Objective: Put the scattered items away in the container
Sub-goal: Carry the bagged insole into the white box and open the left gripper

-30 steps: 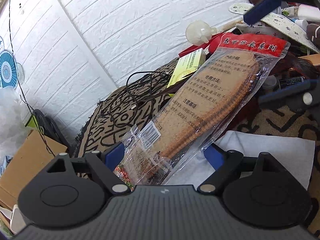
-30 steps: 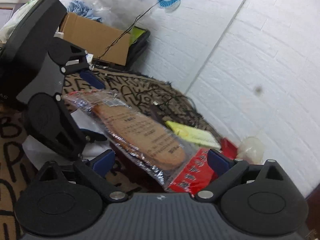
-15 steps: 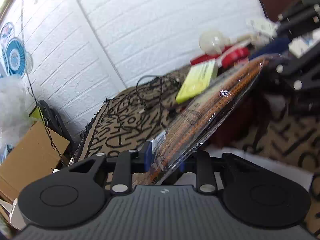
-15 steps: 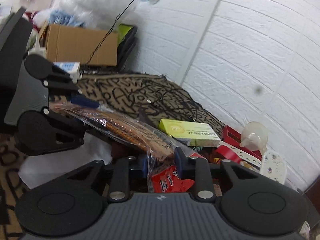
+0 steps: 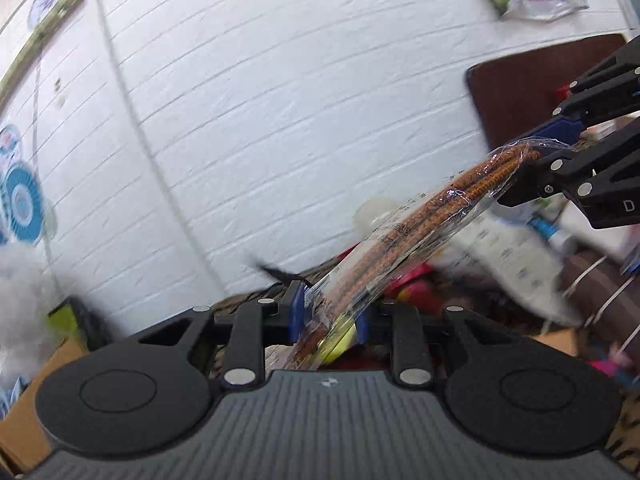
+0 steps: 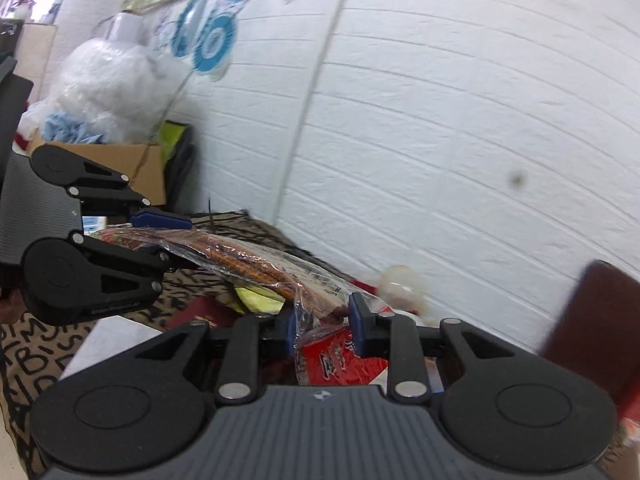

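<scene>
Both grippers are clamping the same clear plastic packet of brown insoles point(image 5: 420, 236), one at each end, and the packet is hanging in the air between them above the cluttered, patterned cloth point(image 6: 28, 356). The left gripper point(image 5: 328, 314) is pinching the packet's near end, its blue pads point(image 5: 297, 312) drawn in tight against the plastic. In its view the packet is stretching away toward two o'clock, where the right gripper point(image 5: 560, 142) is biting the far end. From the right wrist, the right gripper point(image 6: 324, 326) is nipping the crinkled plastic just above the packet's red header card point(image 6: 340, 364), and the packet is running off toward ten o'clock to the left gripper point(image 6: 160, 236). A white brick-pattern wall point(image 6: 440, 120) is filling the background, with a cardboard box point(image 6: 132, 168) at ten o'clock. I cannot tell which thing is the container.
</scene>
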